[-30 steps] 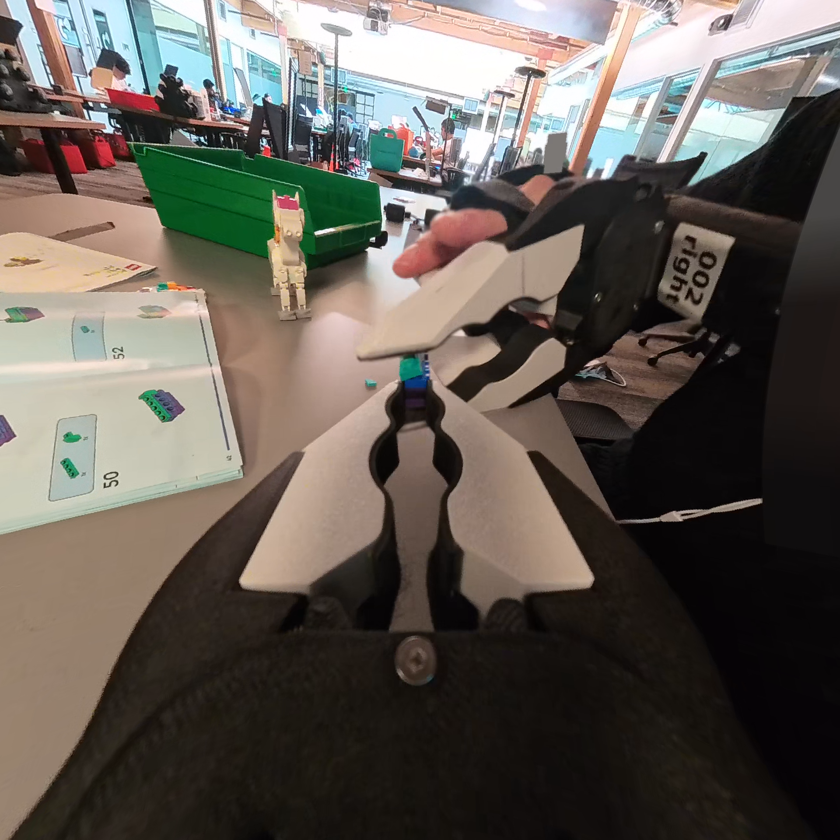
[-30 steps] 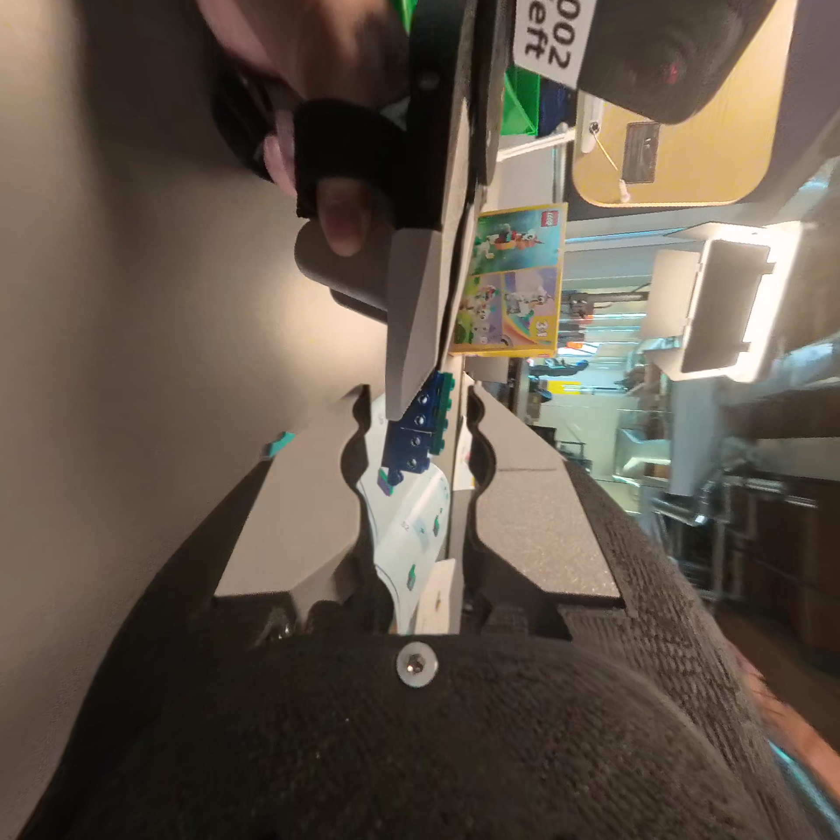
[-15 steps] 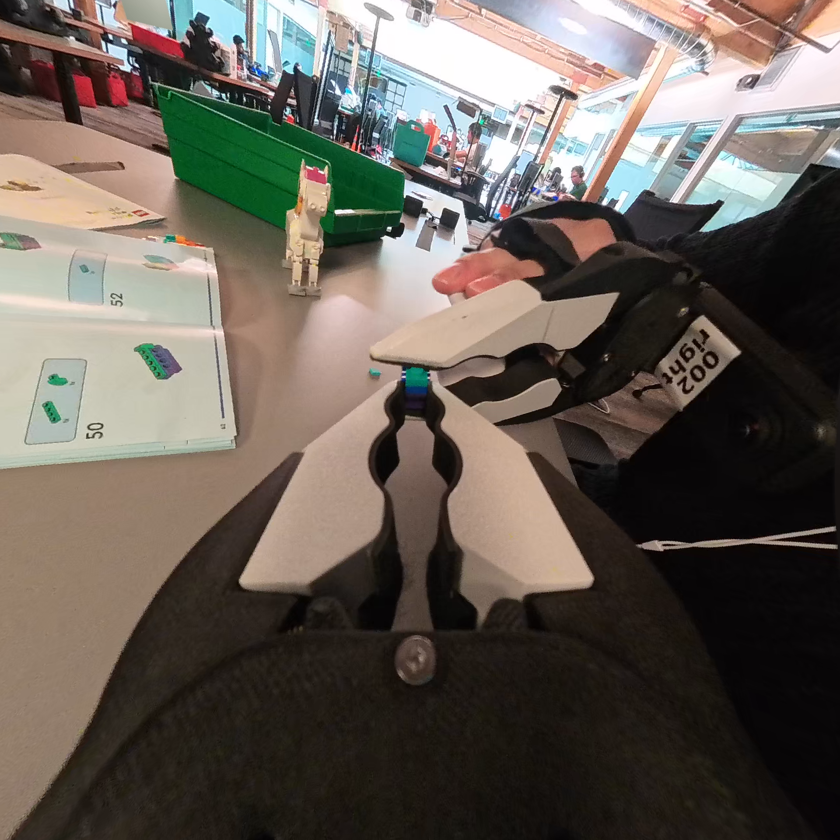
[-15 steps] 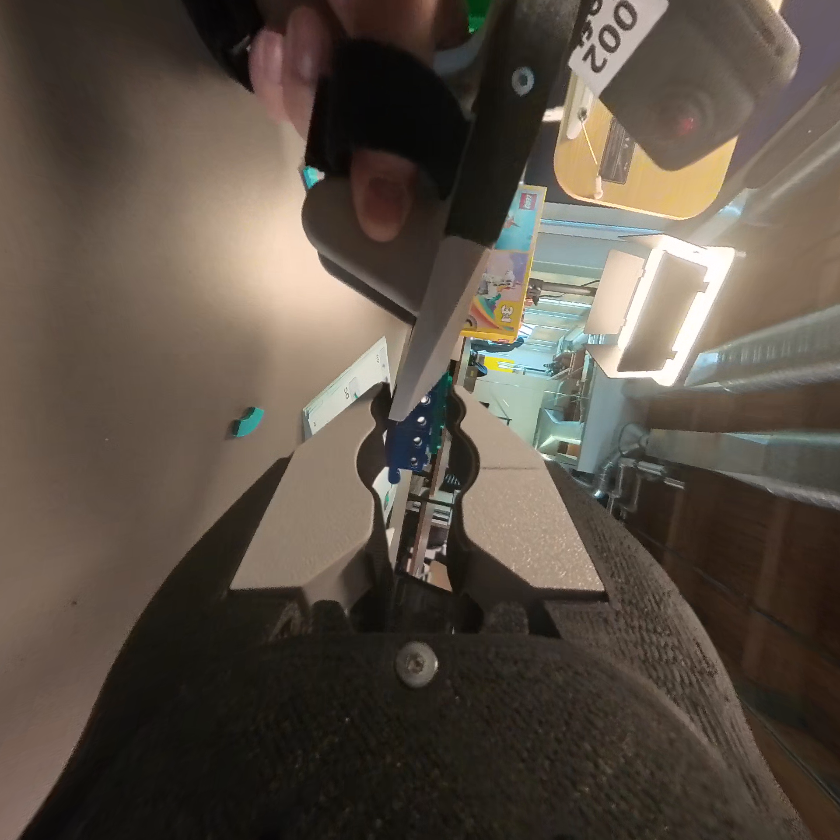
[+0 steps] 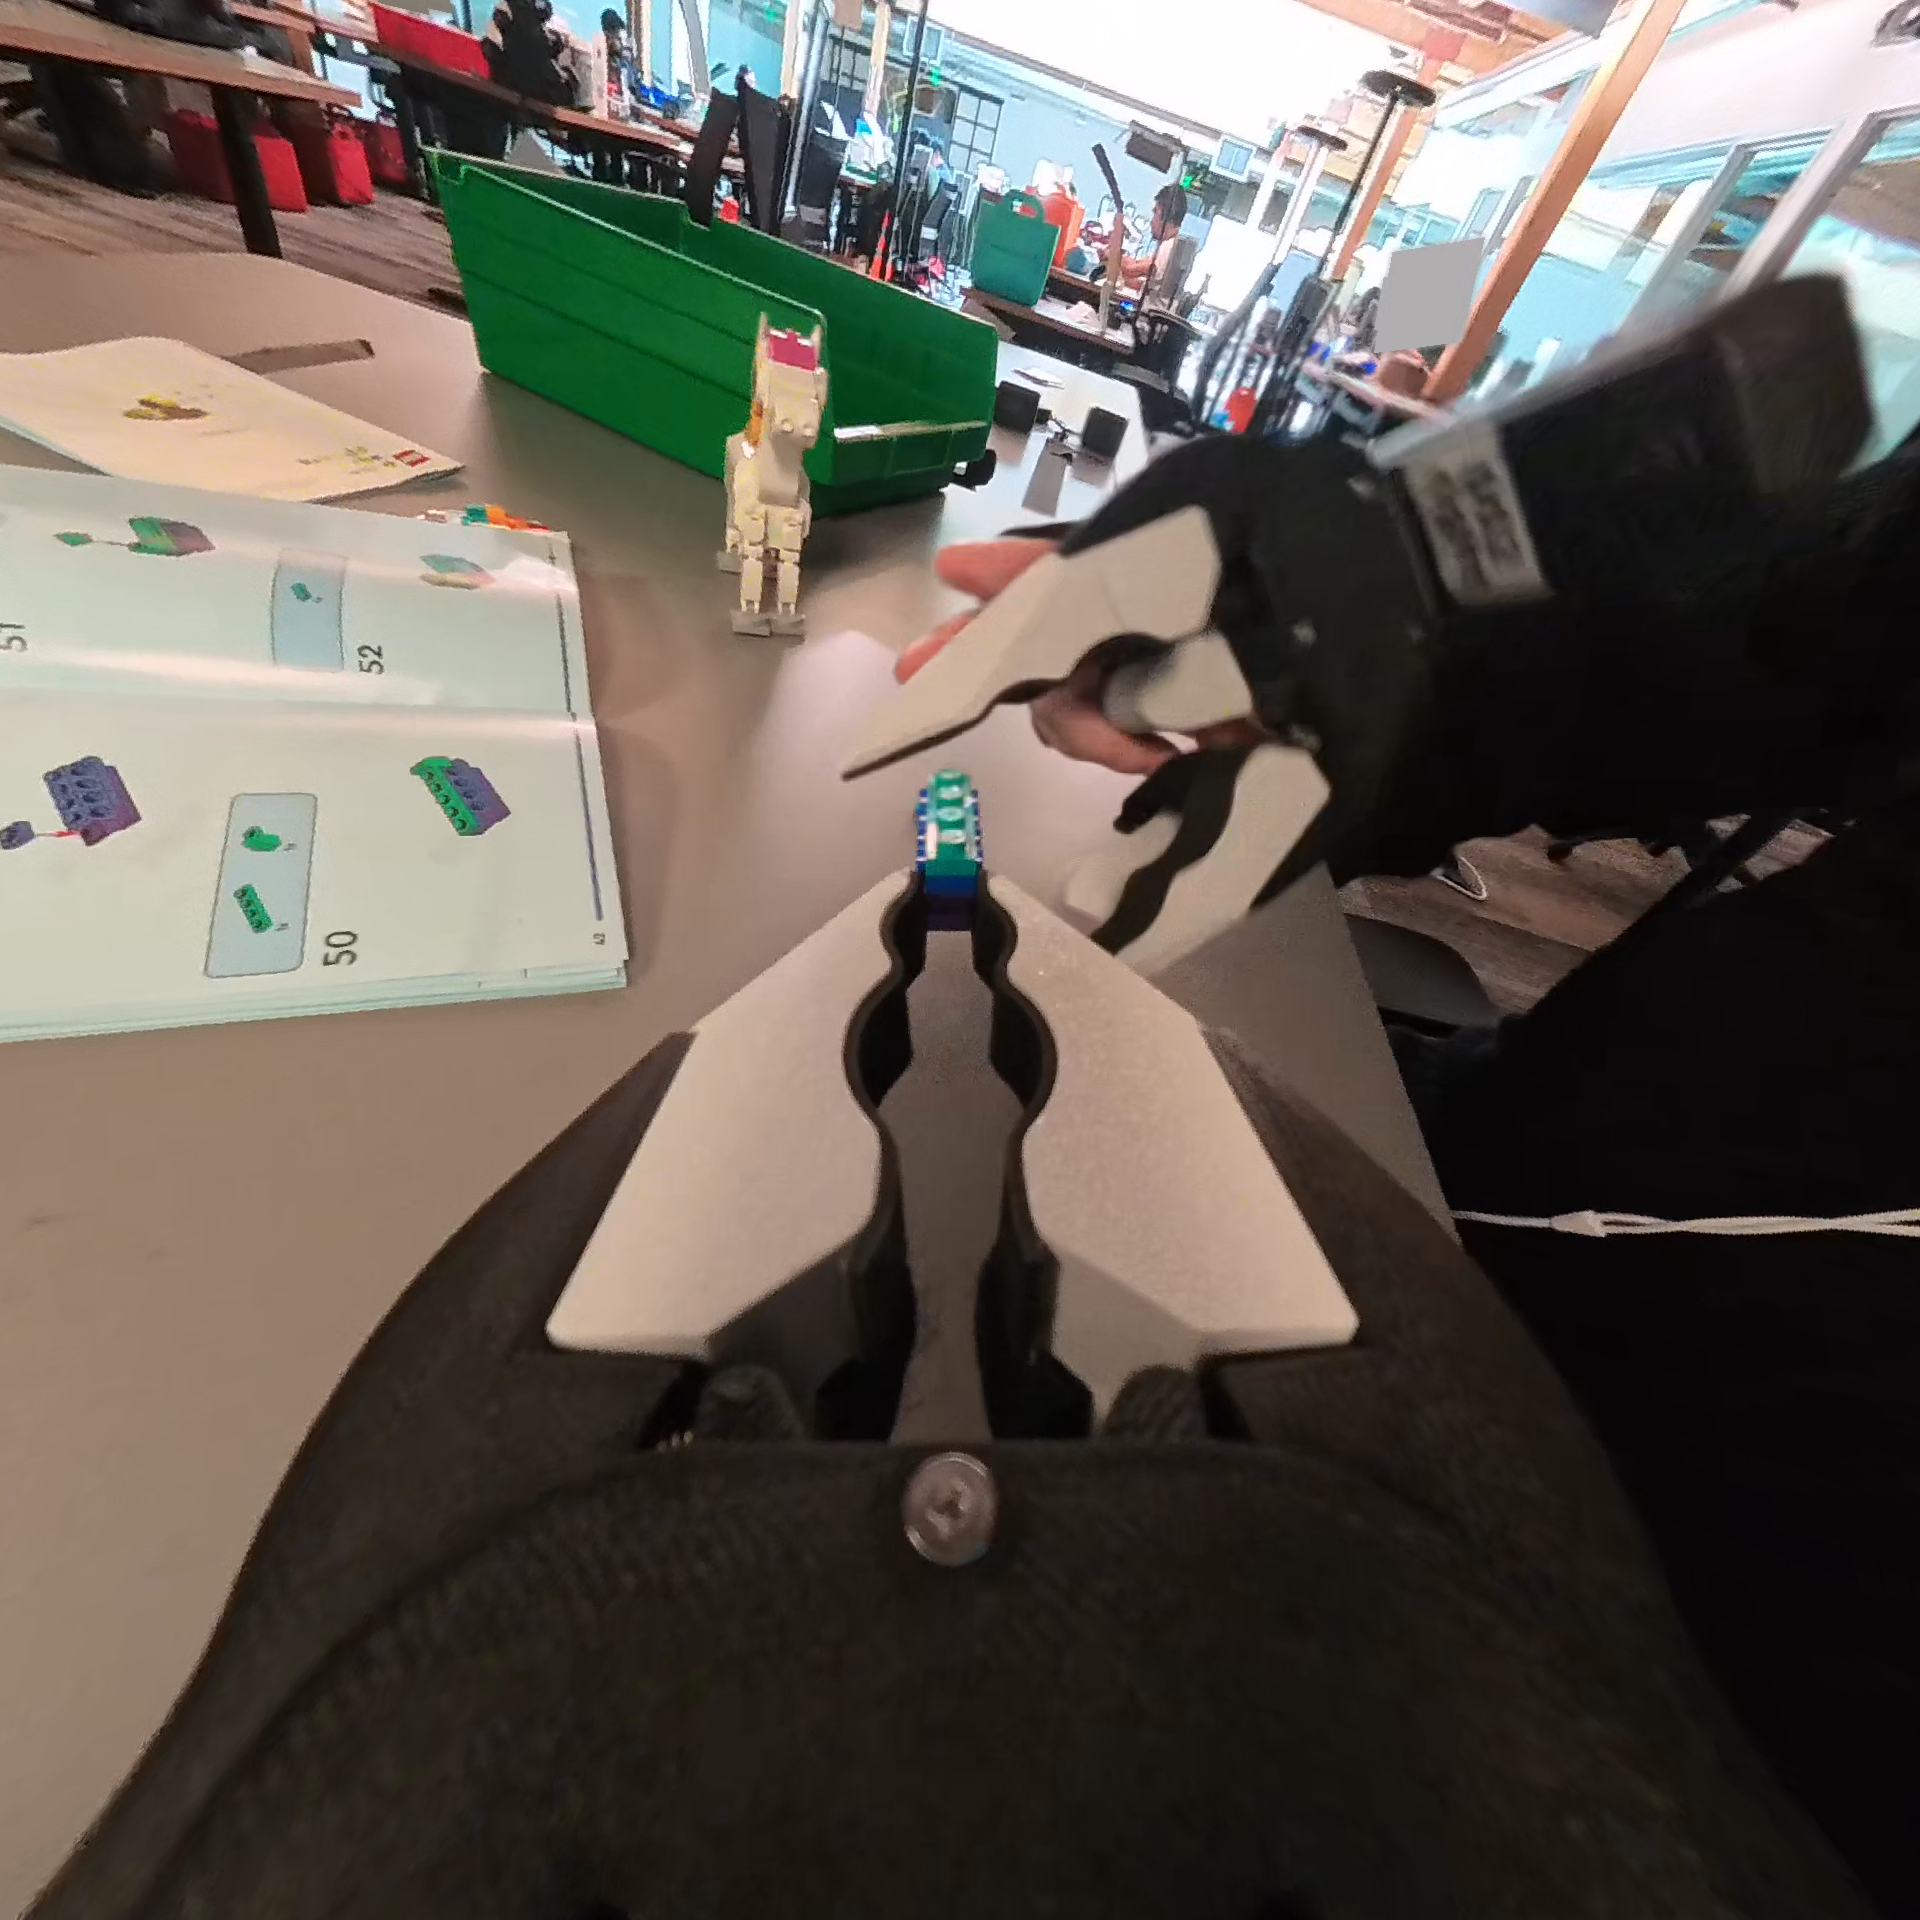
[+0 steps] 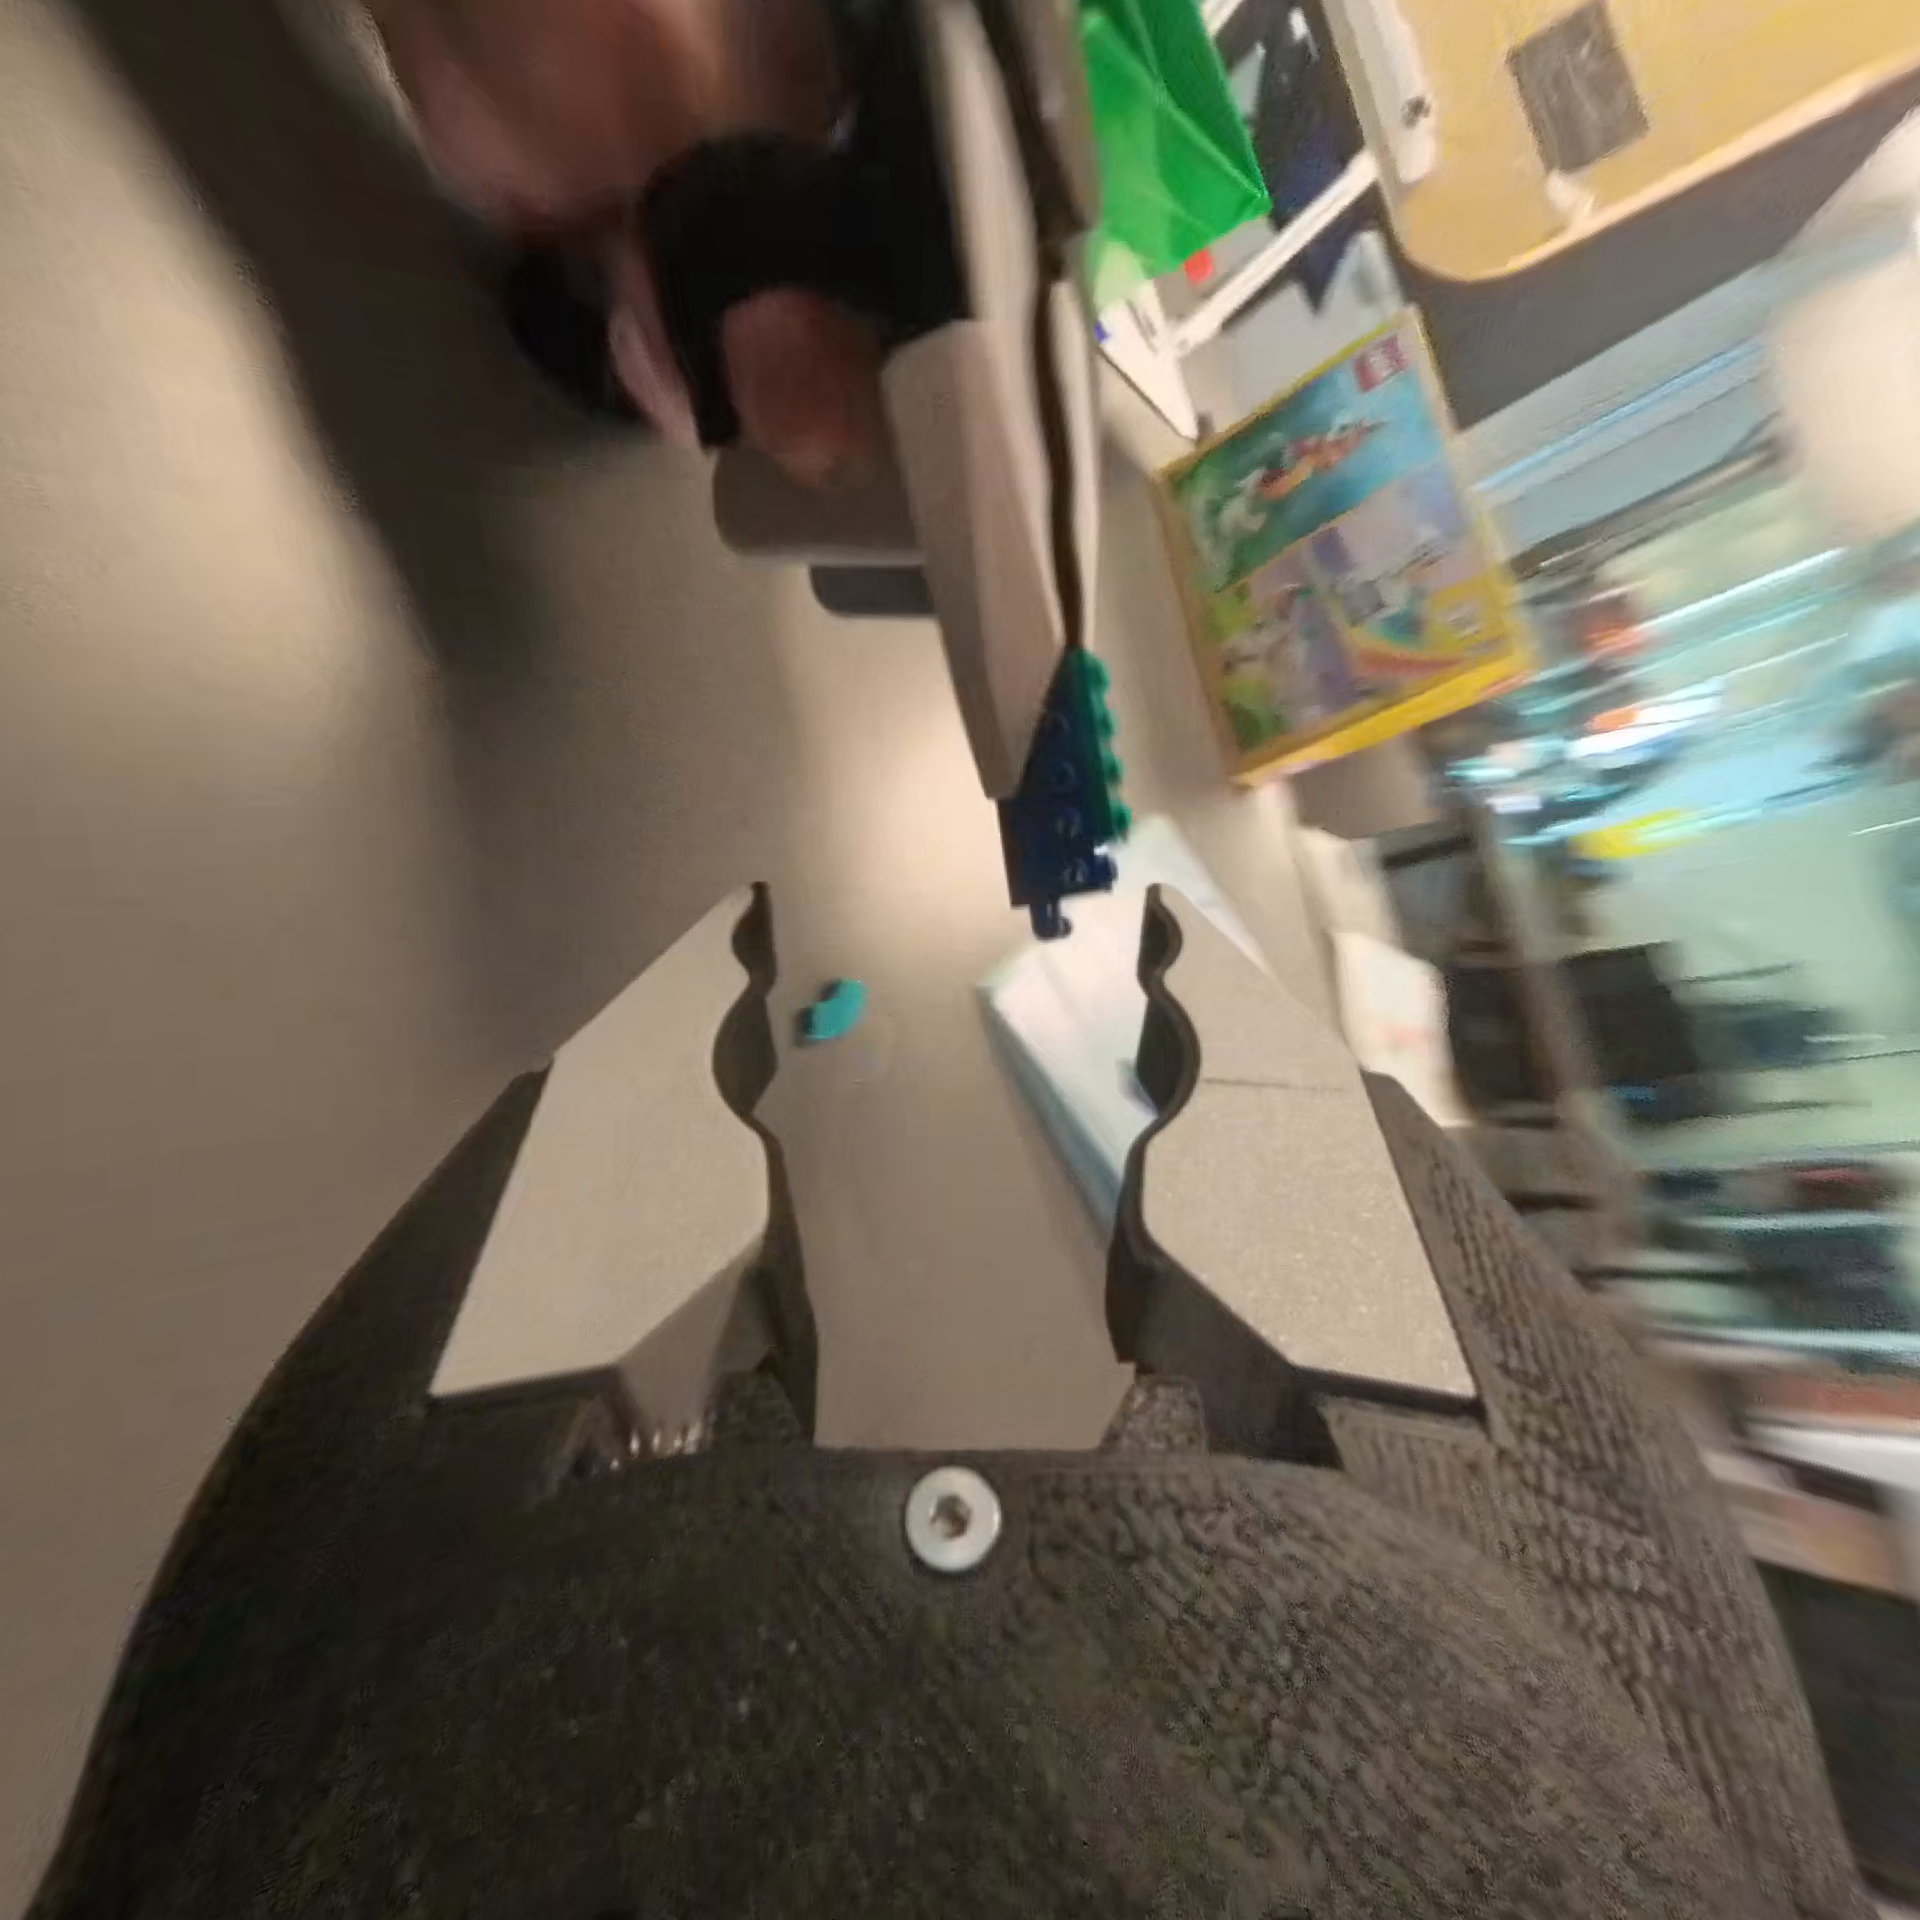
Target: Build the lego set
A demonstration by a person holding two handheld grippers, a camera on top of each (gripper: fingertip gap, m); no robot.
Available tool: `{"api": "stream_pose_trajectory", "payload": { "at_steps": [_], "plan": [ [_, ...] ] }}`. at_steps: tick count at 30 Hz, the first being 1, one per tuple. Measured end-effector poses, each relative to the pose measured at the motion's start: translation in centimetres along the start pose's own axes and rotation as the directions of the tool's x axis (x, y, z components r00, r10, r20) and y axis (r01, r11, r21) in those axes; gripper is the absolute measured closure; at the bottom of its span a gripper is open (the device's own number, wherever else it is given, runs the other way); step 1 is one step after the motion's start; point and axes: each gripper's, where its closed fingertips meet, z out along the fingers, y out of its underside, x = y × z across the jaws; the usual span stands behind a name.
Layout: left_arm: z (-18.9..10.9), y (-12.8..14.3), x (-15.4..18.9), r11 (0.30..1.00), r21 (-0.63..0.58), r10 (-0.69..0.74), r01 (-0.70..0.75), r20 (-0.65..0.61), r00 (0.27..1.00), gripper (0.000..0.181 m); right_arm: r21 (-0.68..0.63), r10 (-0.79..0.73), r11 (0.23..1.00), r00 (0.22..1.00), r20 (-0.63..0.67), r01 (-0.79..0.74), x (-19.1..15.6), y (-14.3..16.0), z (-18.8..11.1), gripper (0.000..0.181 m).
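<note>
**Around the Work Table**

A green plastic bin (image 5: 665, 343) sat on the grey table (image 5: 260, 1195) toward its far edge, its open end facing right. Two small black blocks (image 5: 1101, 424) lay just past it, near the far right corner. Beyond the table, red bags (image 5: 281, 171) stood under a wooden desk (image 5: 156, 62), a green tote (image 5: 1013, 249) rested on another desk, and a slanting wooden post (image 5: 1538, 197) rose before glass partitions (image 5: 1662, 260).

Each hand-held gripper (image 5: 948, 902) has white fingers, seemingly black-lined, and a silver screw (image 5: 948, 1508).
</note>
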Motion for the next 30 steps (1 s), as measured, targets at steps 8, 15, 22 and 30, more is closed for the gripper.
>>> {"api": "stream_pose_trajectory", "payload": {
  "at_steps": [8, 15, 22, 30],
  "plan": [
    [0.1, -0.3, 2.1, 0.999, 0.028, 0.023, -0.019, -0.148, 0.989, 0.173, 0.145, 0.599, 0.640, 0.609, 0.520, -0.754, 1.4, -3.1, -3.1, 0.157],
    [0.1, -0.4, 2.0, 1.000, 0.031, 0.002, 0.003, -0.151, 0.989, 0.173, 0.116, 0.551, 0.684, 0.615, 0.564, -0.720, 1.0, -2.7, -2.7, 0.172],
    [-0.4, -1.6, 0.4, 0.992, 0.123, -0.015, 0.023, -0.061, 0.998, 0.138, 0.003, 0.451, 0.867, 0.787, 0.420, -0.498, 2.6, 3.6, -1.6, 0.172],
    [-0.4, -1.6, 0.2, 0.992, 0.121, -0.034, 0.040, -0.058, 0.998, 0.140, -0.172, 0.424, 0.905, 0.805, 0.415, -0.389, 0.6, 7.9, -1.1, 0.172]
  ]
}}
